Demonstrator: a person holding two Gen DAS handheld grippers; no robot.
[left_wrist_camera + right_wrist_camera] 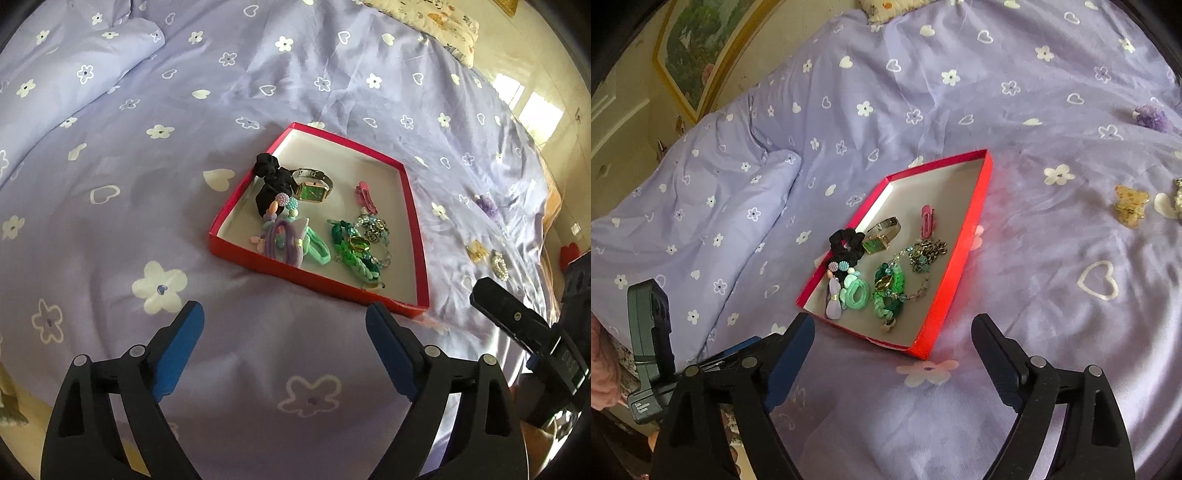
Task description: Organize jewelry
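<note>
Jewelry lies in a red box [413, 206] on the bed [184, 166]: a black scrunchie [267, 177] at its left wall, a green-faced watch [314, 186] beside it, a pink clip [365, 195], green hair ties [317, 245], a beaded chain [373, 225]; three pieces lie loose on the sheet well right of the box, a purple one [1150, 116], a yellow clip [1130, 206], a pearl brooch [499, 264]; left gripper [284, 321] and right gripper [894, 332] hover near the box, jaws apart, empty.
</note>
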